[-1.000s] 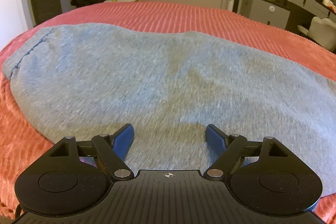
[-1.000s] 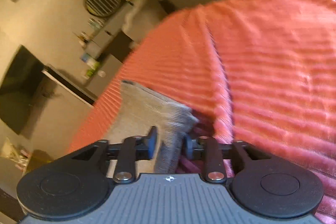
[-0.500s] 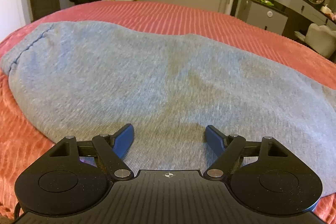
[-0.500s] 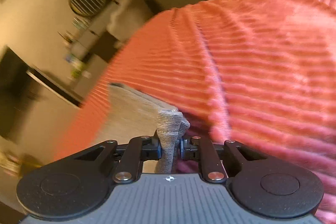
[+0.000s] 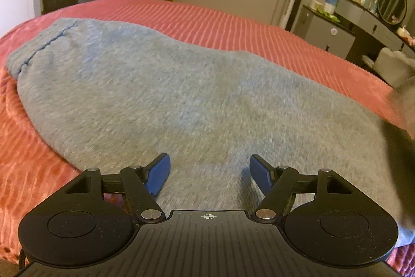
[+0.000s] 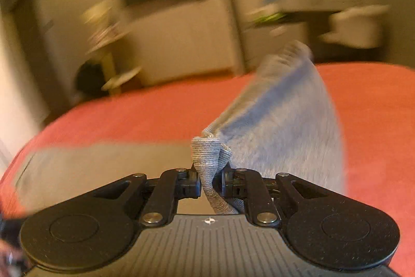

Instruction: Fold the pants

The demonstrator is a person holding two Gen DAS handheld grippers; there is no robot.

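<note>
Since 1 s ago: right gripper [image 6: 210, 179] has swung round w/ the cuffed end of the pants [image 6: 280, 126] lifted off the bedspread [image 6: 135, 116]; left view barely changed.

Right jaws pinch a bunched ribbed cuff, fabric squeezed between the pads, though the jaws are opening a touch; rest of that leg hangs up and away to the right of the gripper, blurred. Lower left in the right view, more grey cloth lies flat on the red bedspread. Left gripper [image 5: 209, 174] hovers low over the pants [image 5: 181, 100], blue pads apart and closing slowly, nothing pinched, flat cloth under the gap; can't tell if tips touch it. Pants spread across the bedspread [image 5: 233, 25], stitched seam at far left end. Blurred grey shape at right edge of left view.
</note>
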